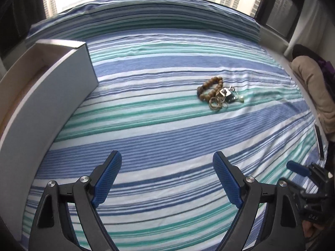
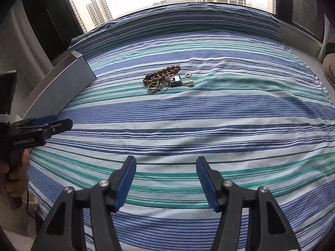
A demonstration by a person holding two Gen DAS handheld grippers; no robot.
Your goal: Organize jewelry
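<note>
A small heap of jewelry lies on the striped bed: a brown wooden bead bracelet [image 1: 209, 87] [image 2: 162, 74], thin gold rings or chain [image 1: 215, 102] [image 2: 157, 85], a silver and dark pendant piece [image 1: 229, 95] [image 2: 175, 81] and a pearl earring [image 1: 241, 98] [image 2: 191, 83]. An open grey box [image 1: 62, 87] [image 2: 60, 87] stands at the left. My left gripper [image 1: 167, 179] is open and empty, well short of the heap. My right gripper [image 2: 166, 182] is open and empty, also short of it.
The bed carries a blue, teal and white striped sheet [image 1: 146, 138] [image 2: 209, 125]. A beige cushion [image 1: 314, 87] lies at the right edge. The other gripper shows at the lower right of the left wrist view [image 1: 309, 179] and at the left of the right wrist view [image 2: 37, 129]. Windows run behind the bed.
</note>
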